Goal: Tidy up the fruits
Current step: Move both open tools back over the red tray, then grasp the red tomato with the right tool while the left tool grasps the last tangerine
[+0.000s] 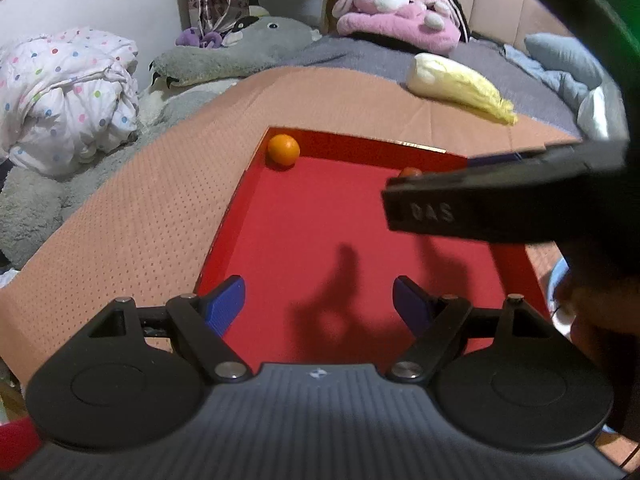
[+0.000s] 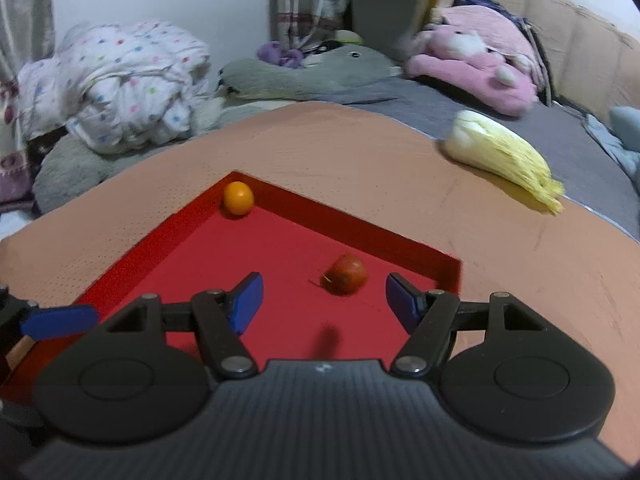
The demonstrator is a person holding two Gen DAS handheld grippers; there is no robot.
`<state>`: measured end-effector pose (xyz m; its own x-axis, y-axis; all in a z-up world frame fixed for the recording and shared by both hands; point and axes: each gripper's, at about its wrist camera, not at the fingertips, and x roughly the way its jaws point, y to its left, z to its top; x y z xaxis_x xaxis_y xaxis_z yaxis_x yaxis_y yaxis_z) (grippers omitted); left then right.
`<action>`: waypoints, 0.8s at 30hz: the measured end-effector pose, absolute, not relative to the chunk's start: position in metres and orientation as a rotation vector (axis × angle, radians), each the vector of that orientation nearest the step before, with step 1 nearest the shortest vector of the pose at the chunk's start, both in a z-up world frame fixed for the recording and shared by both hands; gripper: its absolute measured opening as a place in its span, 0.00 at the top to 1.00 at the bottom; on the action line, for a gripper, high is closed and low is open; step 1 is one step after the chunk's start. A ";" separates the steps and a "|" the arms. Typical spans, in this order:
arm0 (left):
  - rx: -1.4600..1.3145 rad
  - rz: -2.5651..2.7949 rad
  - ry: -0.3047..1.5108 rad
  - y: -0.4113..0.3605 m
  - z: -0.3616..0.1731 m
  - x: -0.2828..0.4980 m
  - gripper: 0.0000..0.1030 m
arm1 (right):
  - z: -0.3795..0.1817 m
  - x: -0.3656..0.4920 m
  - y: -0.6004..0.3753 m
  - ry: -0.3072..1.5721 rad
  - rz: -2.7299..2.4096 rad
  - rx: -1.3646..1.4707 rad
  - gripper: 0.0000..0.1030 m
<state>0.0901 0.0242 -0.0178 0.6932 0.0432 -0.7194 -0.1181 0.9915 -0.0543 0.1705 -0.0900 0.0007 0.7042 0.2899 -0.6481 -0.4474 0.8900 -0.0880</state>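
Over the red tray (image 1: 400,152) both grippers hang with their fingers spread wide and nothing between them. From the left wrist camera, the left gripper (image 1: 319,304) sits above the tray's near end, its 2 blue pads (image 1: 226,304) well apart over bare red floor. The right gripper (image 1: 500,200) reaches across the tray's right side in that view as a dark blurred shape, hiding most of the small red fruit behind it.

From the right wrist camera, the right gripper (image 2: 325,304) is likewise parted, its blue pads (image 2: 248,304) flanking open tray floor. The red fruit (image 2: 345,279) lies on the tray floor just ahead of those fingertips, near the tray's right corner, with a thin stem sticking out to its left; neither pad touches it. The orange (image 2: 238,198) rests in the tray's far corner, against the walls, well apart from the red fruit. A blue pad of the left gripper (image 2: 58,321) shows at the tray's left edge.

The tray sits on an orange dotted mat (image 2: 360,152). Beyond the tray's far right, a cabbage (image 2: 502,156) lies at the mat's edge. Past the mat are a pink plush toy (image 1: 400,12), a grey plush toy (image 1: 240,52) and a dotted white quilt (image 1: 64,96).
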 end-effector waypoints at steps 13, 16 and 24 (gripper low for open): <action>-0.126 0.140 0.799 0.036 -0.022 0.112 0.18 | -0.036 0.227 -0.093 0.802 0.346 -0.175 0.56; -0.118 0.134 0.807 0.034 -0.024 0.115 0.18 | -0.039 0.231 -0.091 0.805 0.354 -0.177 0.65; -0.051 0.107 0.774 0.022 -0.026 0.125 0.19 | -0.032 0.230 -0.099 0.800 0.353 -0.148 0.69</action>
<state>0.1247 0.0224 -0.0257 0.7104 0.0776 -0.6995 -0.1150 0.9933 -0.0066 0.2298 -0.0994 -0.0323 0.6423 0.2534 -0.7233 -0.3639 0.9314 0.0032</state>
